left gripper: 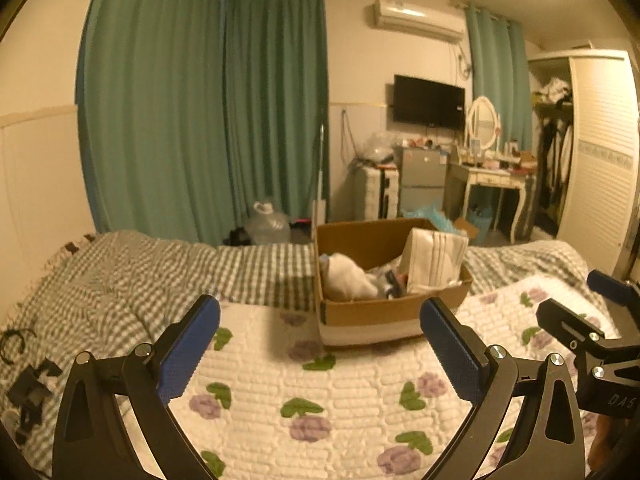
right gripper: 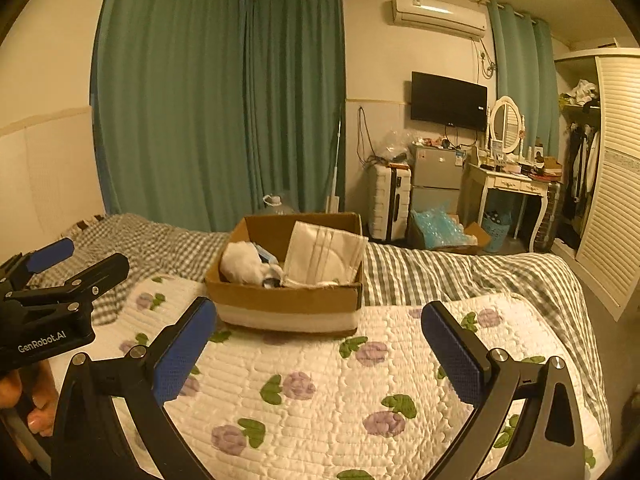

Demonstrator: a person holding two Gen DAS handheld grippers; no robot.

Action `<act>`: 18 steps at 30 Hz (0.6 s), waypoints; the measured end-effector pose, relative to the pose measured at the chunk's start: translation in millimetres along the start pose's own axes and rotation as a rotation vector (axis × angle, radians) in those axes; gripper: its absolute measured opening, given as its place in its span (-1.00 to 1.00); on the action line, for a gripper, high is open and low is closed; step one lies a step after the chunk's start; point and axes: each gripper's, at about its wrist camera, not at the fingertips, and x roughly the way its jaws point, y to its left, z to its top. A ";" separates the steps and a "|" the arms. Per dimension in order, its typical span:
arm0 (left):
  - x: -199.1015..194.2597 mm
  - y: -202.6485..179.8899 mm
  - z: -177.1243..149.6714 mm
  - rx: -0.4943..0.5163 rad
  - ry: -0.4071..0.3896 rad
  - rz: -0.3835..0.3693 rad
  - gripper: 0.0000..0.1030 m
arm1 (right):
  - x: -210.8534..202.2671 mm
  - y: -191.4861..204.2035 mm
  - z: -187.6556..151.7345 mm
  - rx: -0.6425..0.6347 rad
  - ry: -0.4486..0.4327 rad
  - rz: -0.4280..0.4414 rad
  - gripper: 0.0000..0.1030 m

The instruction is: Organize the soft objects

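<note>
Both grippers are hovering low over the white quilted blanket with purple flowers and green leaves (right gripper: pixel 320 380), which is covering the near part of the bed. The left gripper (left gripper: pixel 320 344) is holding its jaws spread wide with nothing between the blue pads, and the right gripper (right gripper: pixel 320 344) is doing the same. Each is showing at the edge of the other's view, so they are sitting side by side, near each other, both facing the box.

The open brown cardboard box with a pale band round its base (right gripper: pixel 288 300) is resting on the bed where the flowered blanket is meeting the green-and-white checked bedspread (left gripper: pixel 140 272). That spot is probably putting it within easy reach of both hands. The soft things are lying inside it: a white fluffy bundle (right gripper: pixel 244 266) against the left wall and a folded cream cloth with thin stripes (right gripper: pixel 324 256) leaning upright toward the right. Something small and bluish is lying between them; I cannot tell what.

No loose soft item is showing on the blanket, so the gathering is looking largely done.
</note>
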 end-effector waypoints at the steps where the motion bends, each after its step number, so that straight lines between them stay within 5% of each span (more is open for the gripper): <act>1: 1.1 0.4 -1.0 0.000 0.004 0.000 0.98 | 2.8 -0.3 -2.1 -0.002 0.003 -0.001 1.00; 18: -2.0 8.2 2.2 -0.013 -0.006 -0.001 0.98 | 5.3 5.4 -6.3 -0.012 0.008 0.000 1.00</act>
